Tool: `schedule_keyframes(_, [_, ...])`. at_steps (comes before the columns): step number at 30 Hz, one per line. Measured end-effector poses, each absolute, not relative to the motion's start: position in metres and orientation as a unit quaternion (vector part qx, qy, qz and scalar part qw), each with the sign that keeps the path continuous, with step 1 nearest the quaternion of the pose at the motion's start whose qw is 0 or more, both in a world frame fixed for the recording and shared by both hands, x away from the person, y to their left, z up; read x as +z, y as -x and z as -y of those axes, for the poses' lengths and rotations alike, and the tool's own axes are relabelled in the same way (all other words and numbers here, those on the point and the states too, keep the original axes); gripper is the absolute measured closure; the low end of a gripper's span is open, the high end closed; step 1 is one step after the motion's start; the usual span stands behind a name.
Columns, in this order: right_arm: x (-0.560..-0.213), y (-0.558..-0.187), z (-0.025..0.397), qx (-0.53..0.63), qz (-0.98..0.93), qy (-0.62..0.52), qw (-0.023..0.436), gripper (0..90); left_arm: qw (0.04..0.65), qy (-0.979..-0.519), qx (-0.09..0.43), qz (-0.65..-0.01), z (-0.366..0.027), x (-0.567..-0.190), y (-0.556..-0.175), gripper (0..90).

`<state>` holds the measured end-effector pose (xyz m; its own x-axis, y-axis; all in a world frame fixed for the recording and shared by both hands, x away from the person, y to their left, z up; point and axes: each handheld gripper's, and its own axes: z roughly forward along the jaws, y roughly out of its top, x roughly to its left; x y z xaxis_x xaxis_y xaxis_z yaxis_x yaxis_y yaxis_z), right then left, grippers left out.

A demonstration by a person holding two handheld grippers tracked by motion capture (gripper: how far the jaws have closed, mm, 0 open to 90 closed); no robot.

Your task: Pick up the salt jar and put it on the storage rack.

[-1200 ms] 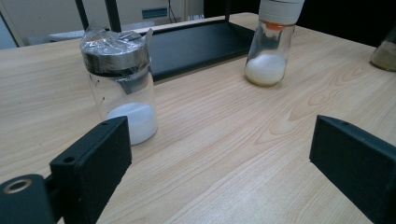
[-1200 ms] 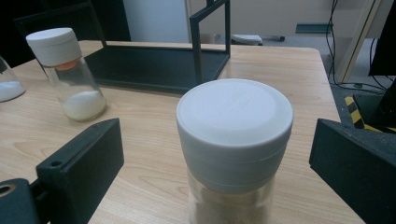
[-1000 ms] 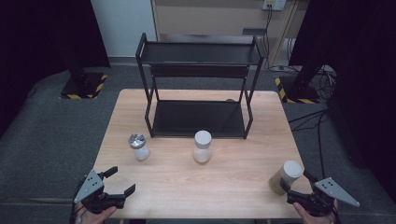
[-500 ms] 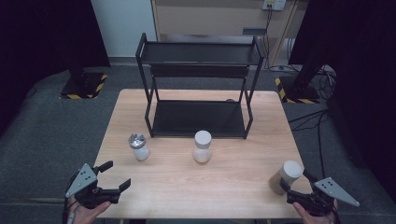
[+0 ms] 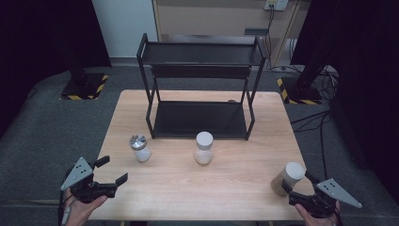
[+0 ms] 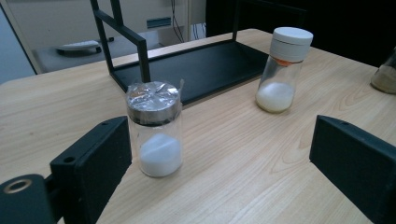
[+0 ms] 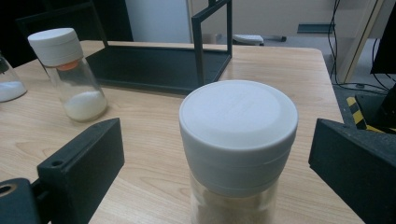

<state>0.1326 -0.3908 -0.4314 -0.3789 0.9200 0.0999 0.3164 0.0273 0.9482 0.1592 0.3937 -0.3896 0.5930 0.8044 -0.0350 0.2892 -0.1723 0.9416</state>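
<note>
Three jars stand on the wooden table [image 5: 235, 188]. A foil-topped jar of white powder [image 5: 139, 148] [image 6: 154, 133] is in front of my left gripper [image 5: 113, 170] [image 6: 219, 154], which is open at the table's near left corner; the jar stands just beside its left jaw, apart from it. A white-lidded jar with white powder [image 5: 203, 147] [image 6: 280, 70] [image 7: 70, 74] sits mid-table. My right gripper [image 5: 297, 182] [image 7: 217, 135] is open, its jaws either side of a white-lidded jar of brown powder [image 5: 288, 178] [image 7: 238, 135] without touching it.
A black two-tier metal rack [image 5: 200, 89] stands at the back of the table, its lower shelf [image 6: 196, 70] bare. Cables and black stands lie on the grey floor beyond the table's right edge [image 5: 296, 141].
My left gripper has drifted slightly left and a little forward near the table's corner. The right gripper and the jars have stayed put.
</note>
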Motion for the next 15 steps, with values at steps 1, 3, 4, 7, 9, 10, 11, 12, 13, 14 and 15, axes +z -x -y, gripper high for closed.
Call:
schedule_keyframes(1, [-0.431,-0.133,0.391,0.512,-0.653,-0.473,0.294,3.4,0.519,-0.725,0.249,-0.378,-0.393,-0.387,-0.162,4.8])
schedule_keyframes(3, [-0.431,-0.133,0.391,0.513,-0.653,-0.473,0.295,3.4,0.518,-0.726,0.25,-0.377,-0.393,-0.386,-0.163,4.8])
schedule_keyframes(4, [-0.432,-0.132,0.391,0.513,-0.653,-0.473,0.294,3.4,0.517,-0.727,0.251,-0.377,-0.393,-0.385,-0.165,4.8])
schedule_keyframes(7, [-0.432,-0.133,0.391,0.513,-0.653,-0.473,0.294,3.5,0.518,-0.726,0.25,-0.378,-0.393,-0.383,-0.172,4.8])
schedule_keyframes(9, [-0.431,-0.133,0.391,0.513,-0.653,-0.473,0.294,3.5,0.519,-0.725,0.249,-0.379,-0.392,-0.381,-0.175,4.9])
schedule_keyframes(10, [-0.431,-0.133,0.391,0.513,-0.653,-0.473,0.294,3.5,0.519,-0.725,0.25,-0.378,-0.392,-0.381,-0.176,4.9])
schedule_keyframes(11, [-0.432,-0.133,0.391,0.514,-0.653,-0.473,0.294,3.5,0.519,-0.725,0.251,-0.378,-0.392,-0.38,-0.178,4.9])
schedule_keyframes(12, [-0.432,-0.132,0.391,0.513,-0.653,-0.473,0.295,3.5,0.519,-0.725,0.251,-0.378,-0.391,-0.38,-0.179,4.9])
schedule_keyframes(13, [-0.432,-0.132,0.391,0.513,-0.652,-0.473,0.295,3.5,0.519,-0.725,0.251,-0.378,-0.391,-0.38,-0.181,4.9])
schedule_keyframes(14, [-0.432,-0.132,0.391,0.514,-0.652,-0.473,0.294,3.5,0.518,-0.724,0.25,-0.38,-0.39,-0.38,-0.182,5.0])
schedule_keyframes(15, [-0.431,-0.132,0.391,0.514,-0.652,-0.473,0.295,3.6,0.517,-0.725,0.251,-0.379,-0.39,-0.38,-0.185,5.0])
